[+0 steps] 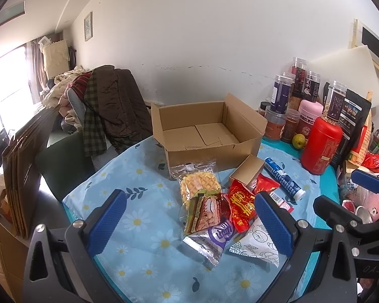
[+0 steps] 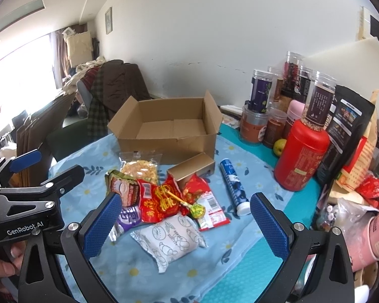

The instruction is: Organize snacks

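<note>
An open, empty cardboard box (image 1: 207, 131) (image 2: 169, 128) stands at the back of the flowered cloth. In front of it lies a pile of snacks: a waffle pack (image 1: 198, 181) (image 2: 140, 168), a red packet (image 1: 240, 202) (image 2: 161, 202), a purple-silver packet (image 1: 211, 240), a white pillow pack (image 2: 173, 237) (image 1: 255, 245), a lollipop (image 2: 198, 210), a small brown carton (image 1: 247, 170) (image 2: 192, 170) and a blue tube (image 1: 283, 178) (image 2: 233, 186). My left gripper (image 1: 189, 223) is open and empty above the pile's near side. My right gripper (image 2: 187, 223) is open and empty over the white pack.
Jars, a red canister (image 2: 300, 156) (image 1: 322, 146), a green fruit (image 2: 280, 147) and black bags crowd the table's right side. A chair draped with clothes (image 1: 108, 111) stands beyond the left edge. Folded cardboard (image 1: 22, 176) leans at far left. Pink cups (image 2: 377, 237) sit at near right.
</note>
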The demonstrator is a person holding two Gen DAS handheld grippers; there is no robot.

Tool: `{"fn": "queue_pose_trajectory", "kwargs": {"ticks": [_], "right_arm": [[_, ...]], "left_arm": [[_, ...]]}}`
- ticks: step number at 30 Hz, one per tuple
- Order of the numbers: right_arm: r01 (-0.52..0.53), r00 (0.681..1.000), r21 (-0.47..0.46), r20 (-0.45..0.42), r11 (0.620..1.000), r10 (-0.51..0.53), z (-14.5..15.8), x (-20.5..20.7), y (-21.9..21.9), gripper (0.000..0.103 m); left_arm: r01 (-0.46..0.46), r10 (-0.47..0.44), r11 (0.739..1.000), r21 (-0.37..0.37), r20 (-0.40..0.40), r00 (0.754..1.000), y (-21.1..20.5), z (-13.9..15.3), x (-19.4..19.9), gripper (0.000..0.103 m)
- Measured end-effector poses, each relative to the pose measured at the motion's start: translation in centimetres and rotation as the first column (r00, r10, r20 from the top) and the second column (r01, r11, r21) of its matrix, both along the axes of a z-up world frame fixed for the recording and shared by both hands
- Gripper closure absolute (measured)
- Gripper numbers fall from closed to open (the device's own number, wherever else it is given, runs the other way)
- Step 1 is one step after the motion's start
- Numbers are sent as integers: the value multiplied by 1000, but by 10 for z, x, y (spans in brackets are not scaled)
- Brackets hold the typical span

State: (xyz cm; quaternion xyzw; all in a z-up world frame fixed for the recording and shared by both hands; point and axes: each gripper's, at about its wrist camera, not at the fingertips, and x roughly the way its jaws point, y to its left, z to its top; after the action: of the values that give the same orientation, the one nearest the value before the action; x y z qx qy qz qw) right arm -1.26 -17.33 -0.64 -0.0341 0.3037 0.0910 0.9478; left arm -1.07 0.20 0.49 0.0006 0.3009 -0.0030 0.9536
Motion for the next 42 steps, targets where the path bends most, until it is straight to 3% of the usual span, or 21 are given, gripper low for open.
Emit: {"fn": "queue_pose_trajectory", "kwargs": {"ticks": [42], "right_arm": [[8,1000,7,18,1000,-8,5,-3,-3,0]], "left_arm": [[27,-27,1000,-6,-12,1000,-5,-1,0,0]]}}
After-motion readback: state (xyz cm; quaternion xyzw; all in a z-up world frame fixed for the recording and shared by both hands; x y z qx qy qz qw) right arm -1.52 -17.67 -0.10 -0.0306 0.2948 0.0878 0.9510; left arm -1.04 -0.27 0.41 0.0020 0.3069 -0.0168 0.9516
